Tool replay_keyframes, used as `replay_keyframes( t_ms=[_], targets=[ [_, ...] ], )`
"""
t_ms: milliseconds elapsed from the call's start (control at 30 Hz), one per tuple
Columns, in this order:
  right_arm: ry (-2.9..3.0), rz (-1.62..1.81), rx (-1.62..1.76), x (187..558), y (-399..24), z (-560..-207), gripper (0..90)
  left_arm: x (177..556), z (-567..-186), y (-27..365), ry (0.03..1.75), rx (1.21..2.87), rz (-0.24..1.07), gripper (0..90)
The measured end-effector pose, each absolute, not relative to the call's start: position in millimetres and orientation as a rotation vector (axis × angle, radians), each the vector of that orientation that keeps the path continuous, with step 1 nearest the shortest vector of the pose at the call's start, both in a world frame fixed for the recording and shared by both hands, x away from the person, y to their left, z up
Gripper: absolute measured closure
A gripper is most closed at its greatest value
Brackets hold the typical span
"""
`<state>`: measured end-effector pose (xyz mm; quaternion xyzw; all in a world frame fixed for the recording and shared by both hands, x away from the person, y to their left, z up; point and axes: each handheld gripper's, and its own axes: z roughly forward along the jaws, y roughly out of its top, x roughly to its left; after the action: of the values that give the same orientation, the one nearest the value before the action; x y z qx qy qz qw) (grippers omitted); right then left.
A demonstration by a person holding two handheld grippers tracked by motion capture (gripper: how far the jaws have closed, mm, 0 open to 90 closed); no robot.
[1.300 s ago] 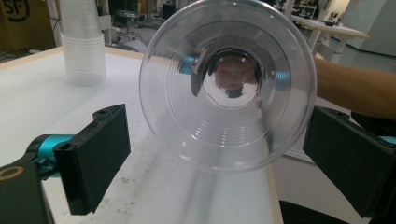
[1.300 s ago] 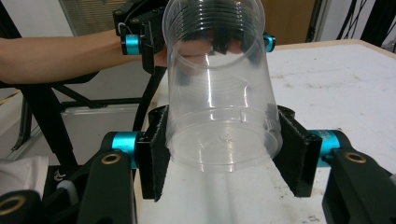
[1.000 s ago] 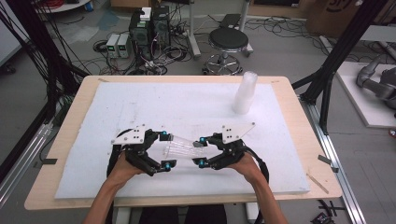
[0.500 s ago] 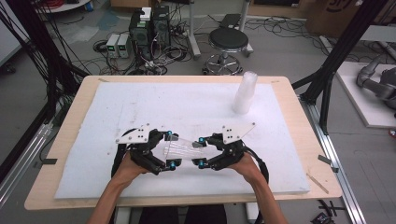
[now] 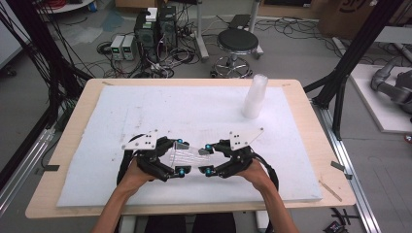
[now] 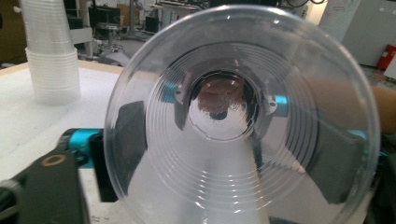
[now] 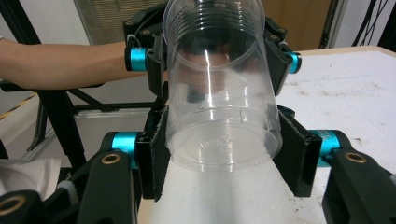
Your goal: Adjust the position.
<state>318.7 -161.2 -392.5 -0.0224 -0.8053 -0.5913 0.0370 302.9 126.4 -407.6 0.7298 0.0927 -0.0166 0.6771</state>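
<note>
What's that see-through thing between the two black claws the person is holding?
A clear plastic cup, lying sideways between the left gripper and the right gripper in the high view. Each gripper view shows jaws closed on one end.

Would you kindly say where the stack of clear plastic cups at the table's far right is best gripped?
Grip the stack of cups low on its side wall, coming in level from the near side. It stands upright, mouths down and widest at the base, so a low hold should tip it least.

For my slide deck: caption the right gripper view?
Right gripper clamps clear plastic cup's base; left gripper holds its rim.
</note>
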Motion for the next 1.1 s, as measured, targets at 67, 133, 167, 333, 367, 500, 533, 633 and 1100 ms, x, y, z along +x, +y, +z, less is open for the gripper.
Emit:
replay_keyframes(
  t_ms=[67,133,167,333,367,500,533,633,1100],
  targets=[
    [-2.468,-1.816,-0.066,318.7,-161.0,-392.9,42.8,302.9,-407.2,126.8,0.199,1.640,-0.033,27.3],
    [-2.467,-1.812,-0.070,318.3,-161.1,-392.9,42.8,303.1,-407.3,127.1,0.205,1.639,-0.037,28.5],
    [-2.469,-1.817,-0.066,318.8,-161.0,-393.0,42.8,303.1,-407.4,127.1,0.205,1.638,-0.036,28.9],
    [-2.469,-1.817,-0.067,318.9,-161.3,-393.0,42.8,302.9,-407.1,127.2,0.202,1.635,-0.034,31.5],
    [-2.468,-1.819,-0.067,318.9,-161.4,-393.0,42.8,302.9,-407.2,127.2,0.203,1.637,-0.034,31.7],
    [-2.464,-1.795,-0.078,318.7,-161.4,-393.4,38.6,302.3,-407.1,127.0,0.206,1.643,-0.033,32.1],
    [-2.462,-1.792,-0.091,319.2,-160.8,-393.7,29.0,302.4,-407.1,127.0,0.207,1.646,-0.023,32.3],
    [-2.516,-1.748,-0.137,317.7,-158.0,-394.0,19.8,302.8,-407.0,127.7,0.207,1.650,-0.022,32.3],
    [-2.700,-1.724,-0.422,312.8,-170.8,-397.9,14.3,314.1,-389.3,135.3,0.258,1.858,0.049,32.1]
  ],
)
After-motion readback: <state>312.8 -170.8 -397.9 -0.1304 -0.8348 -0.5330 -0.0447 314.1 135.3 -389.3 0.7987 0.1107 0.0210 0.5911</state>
